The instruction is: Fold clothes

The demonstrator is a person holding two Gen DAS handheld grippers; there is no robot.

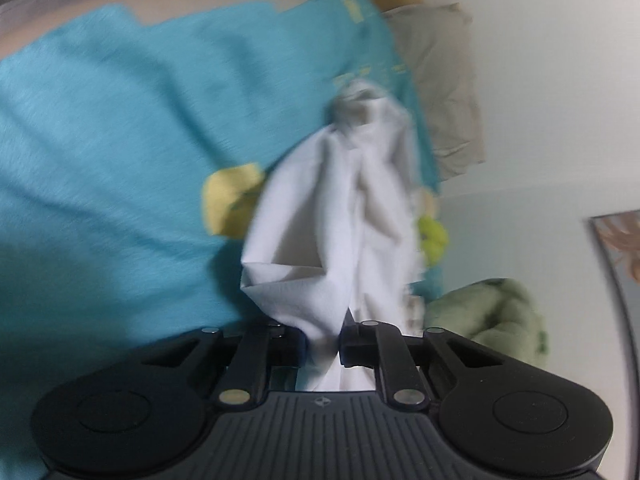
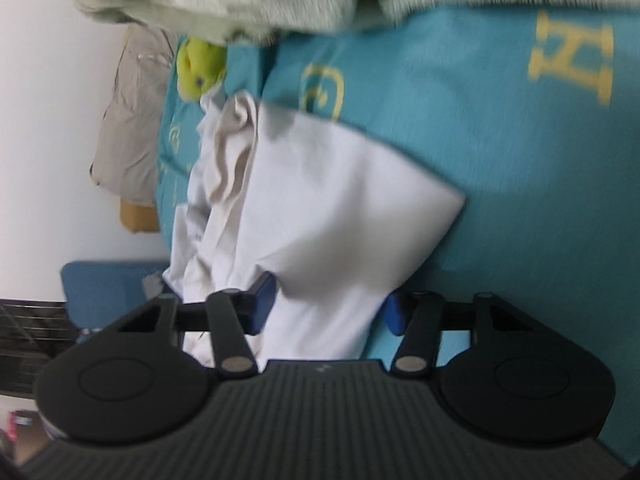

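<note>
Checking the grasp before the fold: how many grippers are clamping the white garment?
1. The left gripper is shut on the white garment. The right gripper is open, its fingers straddling the cloth on the blue blanket.

Black ribbed left tool (image 1: 322, 340), silver pivot pins, blue-padded right tool (image 2: 328, 308)

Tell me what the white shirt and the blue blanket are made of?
The white shirt looks like thin, matte cotton-like cloth: it creases sharply and hangs limp. The blue blanket looks like soft, slightly fuzzy woven fabric with yellow letters, though blur leaves it uncertain.
</note>
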